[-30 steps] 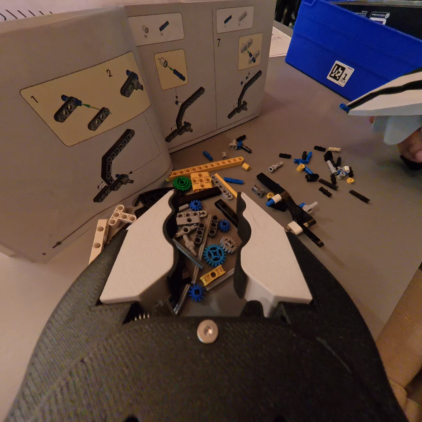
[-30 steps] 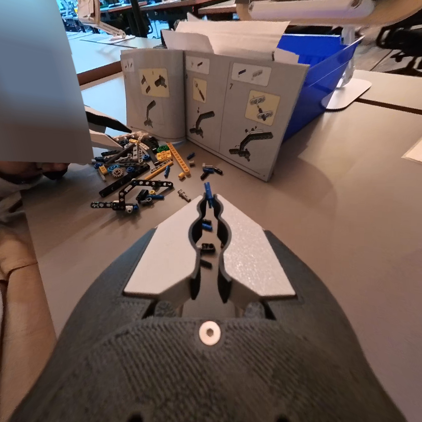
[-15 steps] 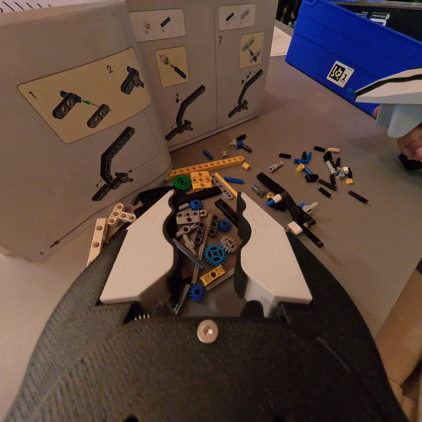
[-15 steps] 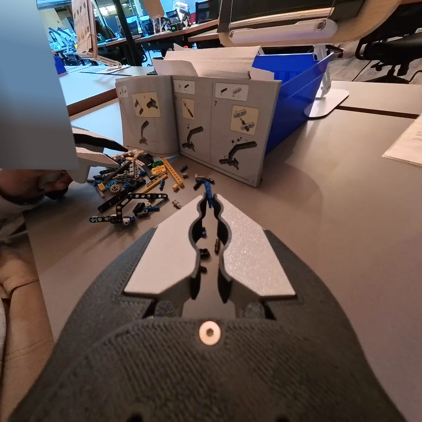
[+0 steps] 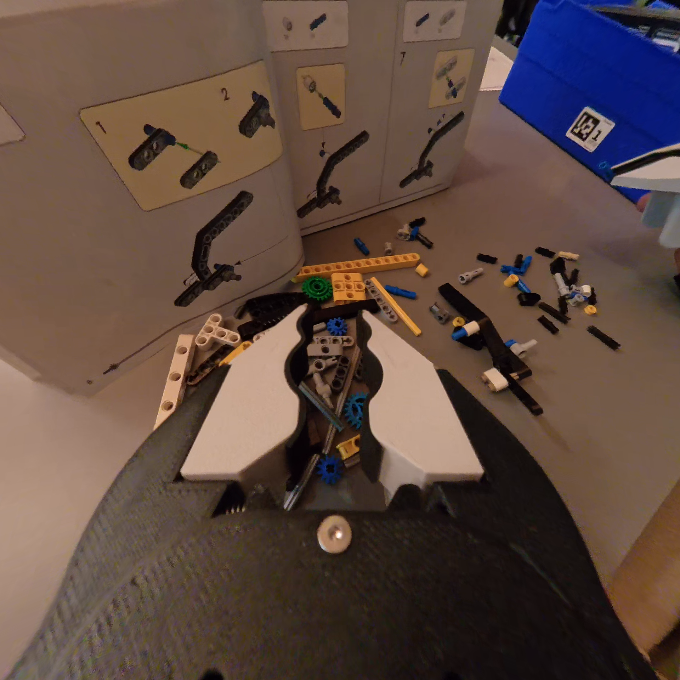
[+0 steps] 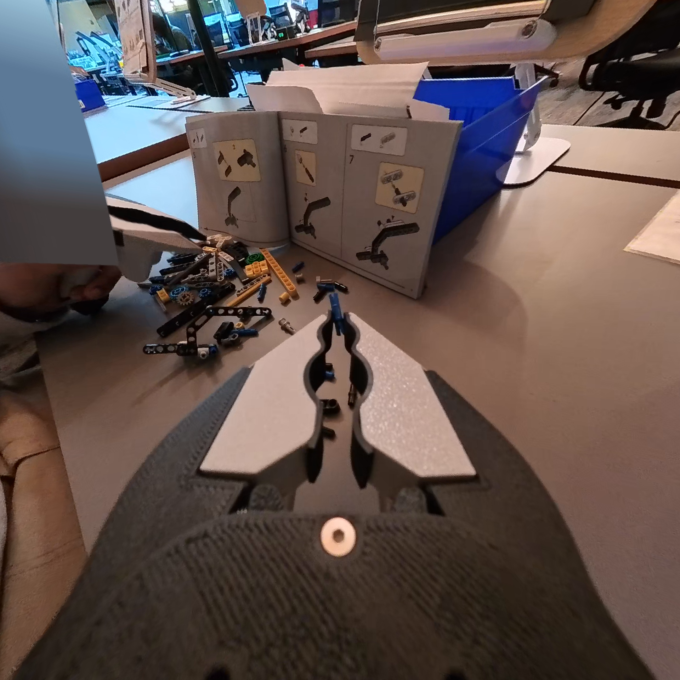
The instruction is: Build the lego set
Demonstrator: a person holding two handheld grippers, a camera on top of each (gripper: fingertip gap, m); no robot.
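Loose Lego Technic parts lie on the grey table (image 5: 552, 460) in front of an upright instruction booklet (image 5: 154, 176). My left gripper (image 5: 333, 312) is open, its jaws narrowed, low over the pile of gears and grey and black beams (image 5: 331, 353). It also shows in the right wrist view (image 6: 162, 232). A long yellow beam (image 5: 360, 263) and a green gear (image 5: 316, 289) lie just beyond its tips. My right gripper (image 6: 336, 320) is shut on a small blue pin (image 6: 335, 312) and holds it above the table. It shows in the left wrist view (image 5: 647, 176).
A blue bin (image 6: 478, 121) stands behind the booklet (image 6: 312, 191). A black bent beam assembly (image 6: 206, 331) and small pins (image 5: 563, 287) lie scattered right of the pile. A monitor stand foot (image 6: 533, 162) sits at the back right. A person's hand (image 6: 88, 290) holds the left gripper. The left gripper's tips are roughly 20 cm from the right gripper's. The left tips stand about 5 cm off the green gear (image 5: 316, 289). It is also in sight in the right wrist view (image 6: 251, 257).
My left gripper's jaws have narrowed and it has dropped closer to the pile. My right gripper has lifted and drawn back a little, still holding the blue pin.
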